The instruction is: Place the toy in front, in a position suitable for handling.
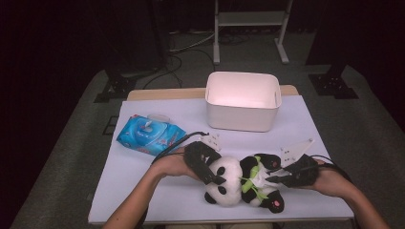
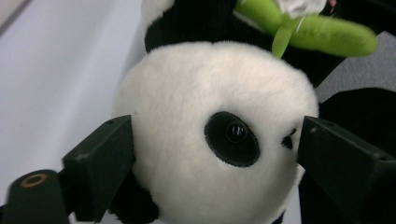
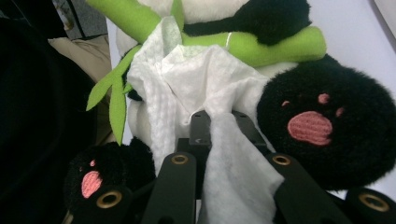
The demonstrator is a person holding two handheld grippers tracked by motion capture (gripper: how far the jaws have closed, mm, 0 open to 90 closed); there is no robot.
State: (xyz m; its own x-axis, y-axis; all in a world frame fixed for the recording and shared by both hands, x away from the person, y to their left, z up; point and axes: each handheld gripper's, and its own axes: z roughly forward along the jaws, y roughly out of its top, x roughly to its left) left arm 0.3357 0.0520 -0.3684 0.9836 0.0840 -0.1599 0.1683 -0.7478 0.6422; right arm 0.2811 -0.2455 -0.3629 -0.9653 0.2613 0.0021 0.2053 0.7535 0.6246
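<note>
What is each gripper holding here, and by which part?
The right gripper is shut on a white wipe, pinching its lower end against the panda's belly. The left gripper brackets the plush panda's head, one jaw on each side.

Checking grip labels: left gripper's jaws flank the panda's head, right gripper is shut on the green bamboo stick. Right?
Not quite. The right gripper is shut on a white wipe pressed on the panda, not on the bamboo stick; the right gripper view shows it. The left gripper flanks the head, as you said.
</note>
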